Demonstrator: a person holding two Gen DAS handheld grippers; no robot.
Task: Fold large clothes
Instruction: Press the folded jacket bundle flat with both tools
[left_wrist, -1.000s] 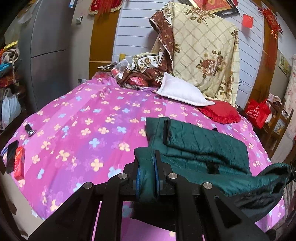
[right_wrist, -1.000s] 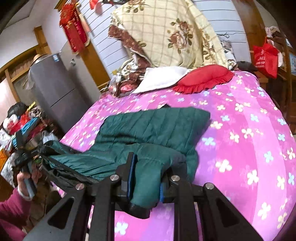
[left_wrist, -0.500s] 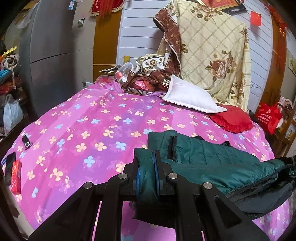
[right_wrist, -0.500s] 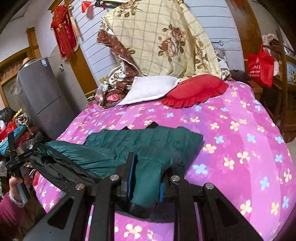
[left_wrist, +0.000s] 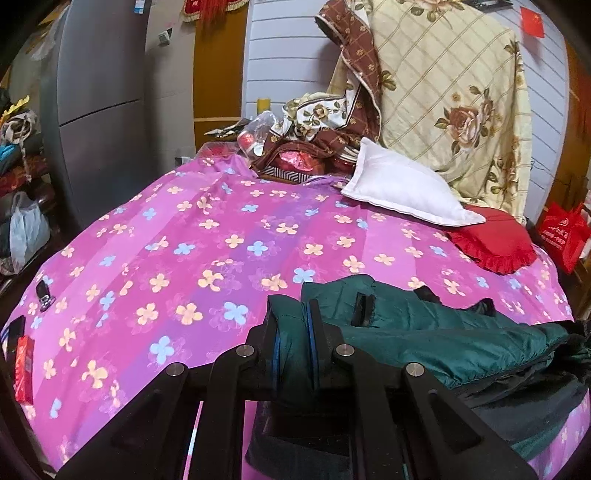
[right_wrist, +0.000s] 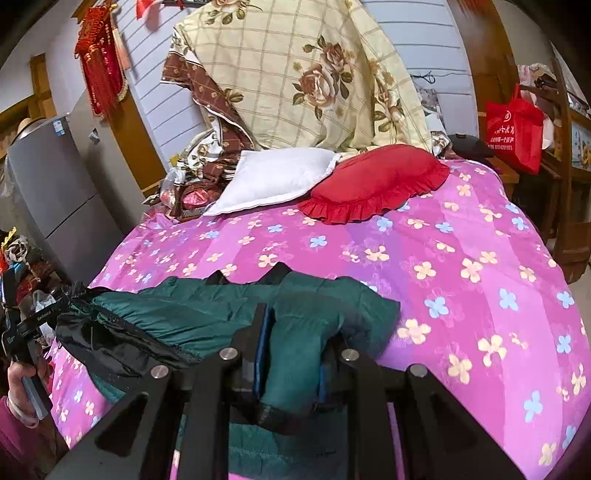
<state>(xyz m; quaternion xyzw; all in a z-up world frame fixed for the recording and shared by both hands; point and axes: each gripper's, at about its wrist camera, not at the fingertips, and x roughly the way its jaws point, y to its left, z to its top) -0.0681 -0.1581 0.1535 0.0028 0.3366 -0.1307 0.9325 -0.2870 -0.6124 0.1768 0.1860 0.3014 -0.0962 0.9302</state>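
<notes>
A dark green quilted jacket (left_wrist: 436, 328) lies at the near edge of the bed with the pink flowered sheet (left_wrist: 207, 251). My left gripper (left_wrist: 293, 332) is shut on a fold of its green fabric at the jacket's left end. My right gripper (right_wrist: 291, 350) is shut on another bunch of the jacket (right_wrist: 207, 317) at its right end. The jacket's black lining (right_wrist: 107, 343) shows along the edge stretched between the two grippers. The fabric hides both gripper tips.
A white pillow (left_wrist: 402, 188) and a red frilled cushion (left_wrist: 495, 243) lie at the bed's head under a hanging rose-print quilt (left_wrist: 454, 103). A grey fridge (left_wrist: 99, 103) stands left. A red box (left_wrist: 24, 363) and keys (left_wrist: 43, 291) lie at the bed's left edge. A red bag (right_wrist: 513, 125) hangs right.
Both grippers, still holding the jacket, have drawn back and lowered toward the near edge of the bed. The jacket has slid with them and covers less of the sheet.
</notes>
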